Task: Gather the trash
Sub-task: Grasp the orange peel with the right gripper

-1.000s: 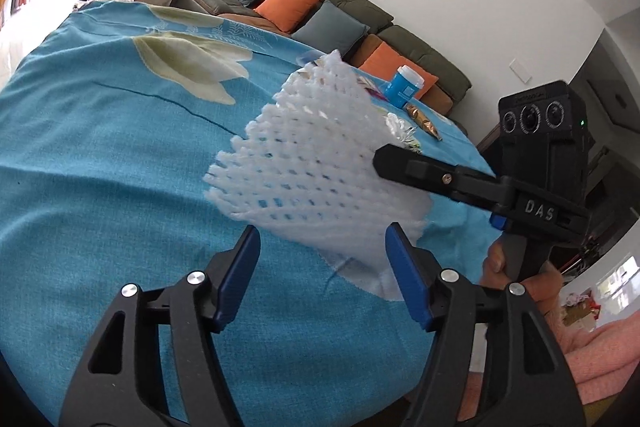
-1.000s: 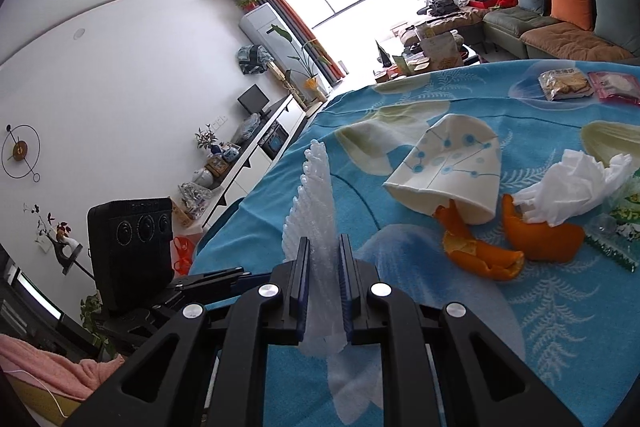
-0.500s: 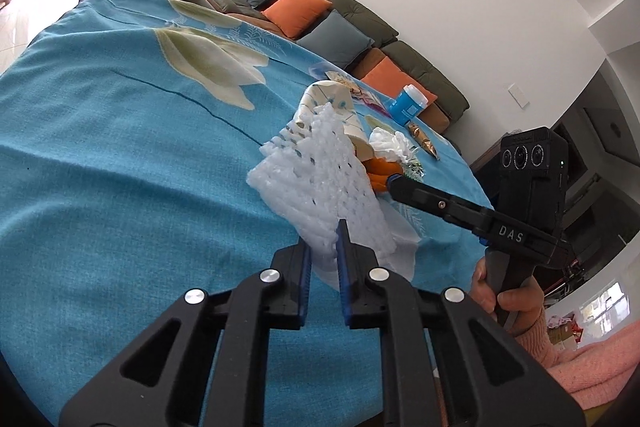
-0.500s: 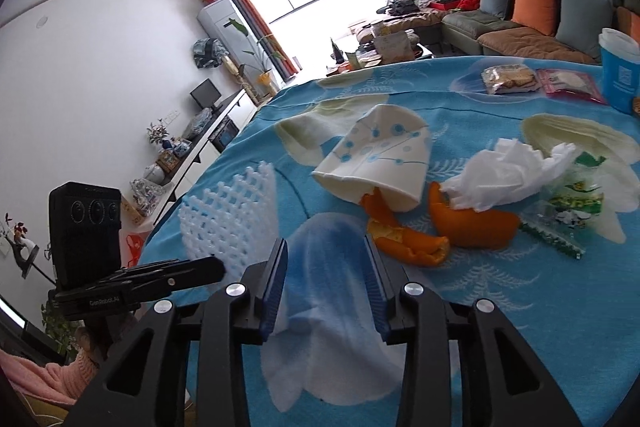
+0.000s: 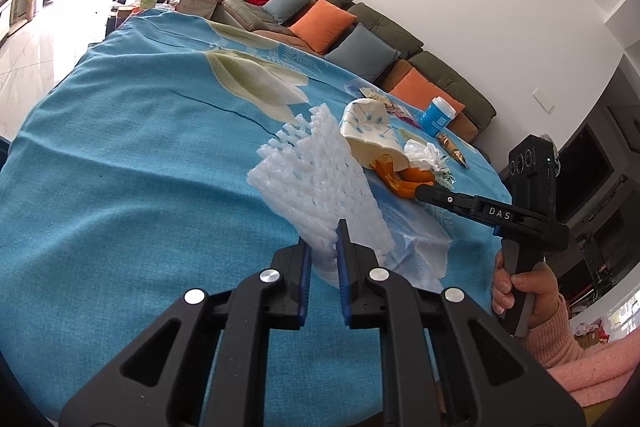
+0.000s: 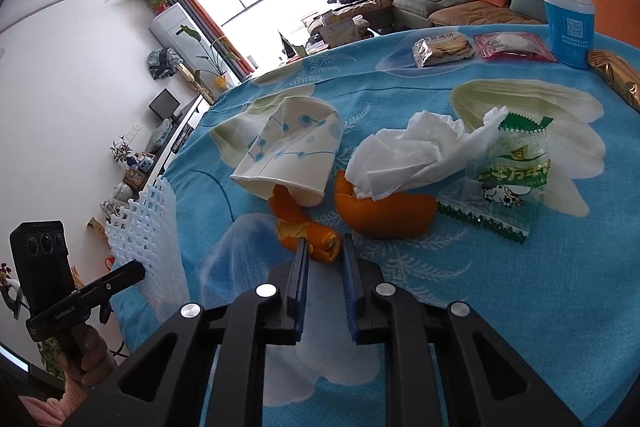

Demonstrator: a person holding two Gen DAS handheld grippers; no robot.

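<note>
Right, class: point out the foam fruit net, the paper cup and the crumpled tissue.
foam fruit net (image 5: 320, 183), left wrist view, middle of mesh.
paper cup (image 6: 292, 151), right wrist view, its side wall.
crumpled tissue (image 6: 404, 155), right wrist view, central folds.

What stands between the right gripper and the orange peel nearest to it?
Nothing visible does. The orange peel already sits between the tips of the right gripper, whose jaws have just been closing on it. The paper cup lies behind the peel, not in the way.
</note>
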